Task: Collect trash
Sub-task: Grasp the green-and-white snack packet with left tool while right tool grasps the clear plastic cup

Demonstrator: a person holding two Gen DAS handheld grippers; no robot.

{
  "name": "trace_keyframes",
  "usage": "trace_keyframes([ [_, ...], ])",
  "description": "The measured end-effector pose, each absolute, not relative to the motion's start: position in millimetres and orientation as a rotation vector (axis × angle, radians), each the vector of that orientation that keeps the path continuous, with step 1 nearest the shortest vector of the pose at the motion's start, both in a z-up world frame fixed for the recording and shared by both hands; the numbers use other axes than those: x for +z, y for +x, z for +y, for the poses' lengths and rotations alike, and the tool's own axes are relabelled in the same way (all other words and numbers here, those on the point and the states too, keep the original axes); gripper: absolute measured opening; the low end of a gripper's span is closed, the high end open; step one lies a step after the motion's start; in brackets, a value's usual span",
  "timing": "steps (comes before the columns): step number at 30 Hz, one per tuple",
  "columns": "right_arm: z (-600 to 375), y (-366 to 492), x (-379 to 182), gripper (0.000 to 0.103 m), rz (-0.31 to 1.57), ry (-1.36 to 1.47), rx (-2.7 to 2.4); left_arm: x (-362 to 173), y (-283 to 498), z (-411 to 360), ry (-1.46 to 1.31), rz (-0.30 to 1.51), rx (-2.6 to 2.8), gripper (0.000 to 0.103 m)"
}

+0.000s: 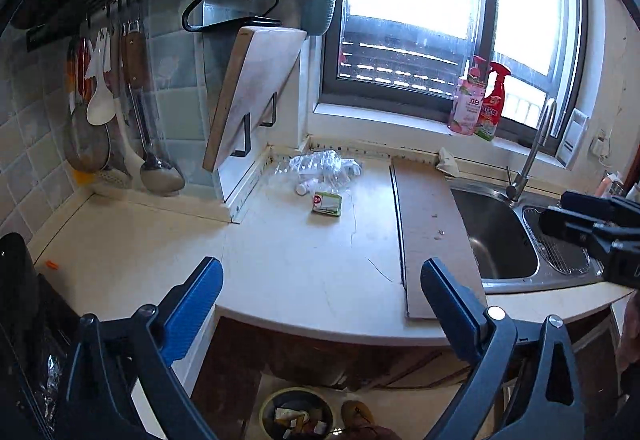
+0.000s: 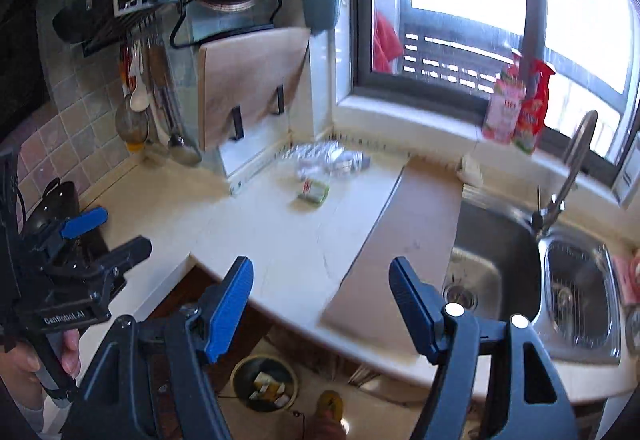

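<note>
Crumpled clear plastic (image 1: 316, 164) (beside a green carton (image 1: 327, 203)) on counter (image 1: 300, 260).

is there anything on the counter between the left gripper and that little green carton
Nothing visible does. The left gripper is open at the counter's front edge, and bare countertop runs from it to the green carton. The crumpled plastic and small white bottle lie beyond the carton, toward the wall.

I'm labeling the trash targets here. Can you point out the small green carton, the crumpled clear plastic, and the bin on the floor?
green carton (image 1: 327, 203), left wrist view, on its top face.
crumpled clear plastic (image 1: 316, 164), left wrist view, middle of the heap.
bin (image 2: 240, 376), right wrist view, on its left rim.
</note>
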State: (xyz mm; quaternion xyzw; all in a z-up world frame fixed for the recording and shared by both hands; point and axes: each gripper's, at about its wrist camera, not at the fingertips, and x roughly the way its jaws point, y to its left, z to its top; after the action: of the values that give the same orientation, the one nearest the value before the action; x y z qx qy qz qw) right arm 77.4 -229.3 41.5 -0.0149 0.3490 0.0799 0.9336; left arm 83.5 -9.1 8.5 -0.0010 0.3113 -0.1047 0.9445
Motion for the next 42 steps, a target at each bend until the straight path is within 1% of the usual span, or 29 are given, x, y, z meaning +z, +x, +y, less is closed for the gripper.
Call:
trace_keyframes([
  [4, -243, 141, 50, 0.071, 0.733, -0.014, 0.2, 8, 134, -18, 0.012, 0.644, -0.173, 0.098],
  [8, -255, 212, 40, 0.071, 0.795, 0.019, 0.28, 0, 189, -28, 0.002, 0.698, -0.161, 0.098],
  [12, -267, 285, 15, 0.071, 0.855, 0.058, 0.328, -20, 254, -41, -0.017, 0.784, -0.164, 0.098],
  [17, -288, 370, -35, 0.071, 0.965, 0.249, 0.347, -75, 332, -54, -0.127, 0.95, -0.155, 0.098],
  [21, -297, 424, -80, 0.071, 1.033, 0.425, 0.323, -119, 376, -57, -0.281, 1.052, -0.162, 0.091],
  [25, -306, 466, -137, 0.071, 1.122, 0.653, 0.296, -164, 414, -50, -0.471, 1.123, -0.139, 0.084],
  [27, -307, 478, -164, 0.071, 1.163, 0.756, 0.279, -182, 425, -48, -0.542, 1.15, -0.129, 0.074],
  [29, -305, 487, -181, 0.071, 1.182, 0.824, 0.268, -197, 434, -44, -0.6, 1.17, -0.108, 0.07],
  [35, -290, 508, -210, 0.071, 1.213, 0.933, 0.258, -218, 452, -47, -0.635, 1.166, -0.066, 0.067],
  [39, -279, 517, -216, 0.071, 1.229, 0.954, 0.247, -221, 457, -45, -0.653, 1.164, -0.053, 0.056],
  [41, -275, 520, -219, 0.071, 1.229, 0.961, 0.235, -223, 461, -43, -0.66, 1.169, -0.051, 0.054],
  [42, -274, 522, -221, 0.071, 1.232, 0.966, 0.228, -223, 463, -42, -0.665, 1.173, -0.049, 0.051],
])
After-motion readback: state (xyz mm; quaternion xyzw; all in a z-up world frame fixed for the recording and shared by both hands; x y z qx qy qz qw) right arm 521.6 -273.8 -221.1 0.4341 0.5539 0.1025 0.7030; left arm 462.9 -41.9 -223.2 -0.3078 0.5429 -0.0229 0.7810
